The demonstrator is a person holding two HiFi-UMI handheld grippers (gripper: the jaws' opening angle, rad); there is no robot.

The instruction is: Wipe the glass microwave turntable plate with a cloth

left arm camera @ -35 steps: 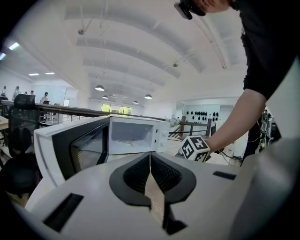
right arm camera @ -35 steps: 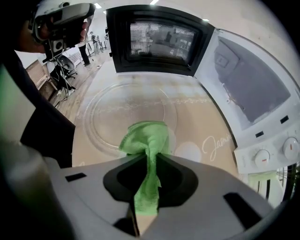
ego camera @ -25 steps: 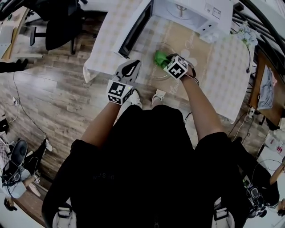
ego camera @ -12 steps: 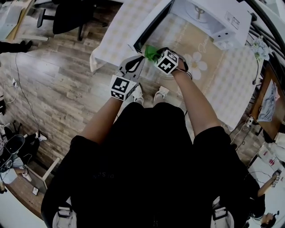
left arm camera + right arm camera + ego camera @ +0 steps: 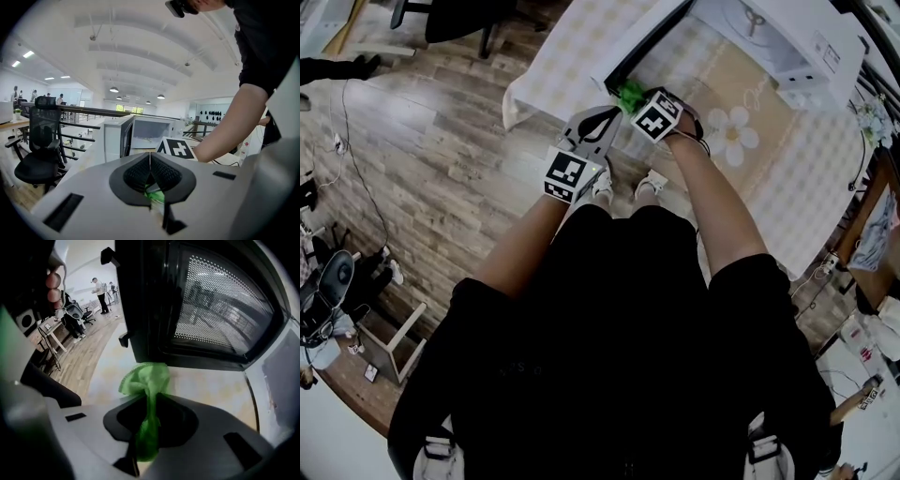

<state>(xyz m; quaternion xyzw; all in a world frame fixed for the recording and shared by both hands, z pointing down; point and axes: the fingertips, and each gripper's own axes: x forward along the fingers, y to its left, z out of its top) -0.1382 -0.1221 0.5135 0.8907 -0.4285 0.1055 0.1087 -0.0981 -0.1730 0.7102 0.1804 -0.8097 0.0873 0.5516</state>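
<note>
My right gripper (image 5: 636, 99) is shut on a green cloth (image 5: 628, 96), which bunches out past its jaws (image 5: 143, 378) just above the checked tablecloth (image 5: 553, 66). The right gripper (image 5: 150, 399) points at the open microwave door (image 5: 211, 310). My left gripper (image 5: 607, 114) hovers close beside it at the table's near-left edge, its pads (image 5: 140, 171) pressed together. Below the pads a sliver of green and something pale and glassy shows; I cannot tell whether it is held. The glass turntable plate does not show clearly in any view.
The white microwave (image 5: 769, 37) stands at the back of the table with its door (image 5: 647, 47) swung open toward me. A tan flowered mat (image 5: 731, 131) lies in front of it. An office chair (image 5: 40, 145) stands on the wooden floor at the left.
My right gripper has carried the green cloth left, from the mat's middle to the table's near-left corner by the door. The left gripper has moved forward alongside it.
</note>
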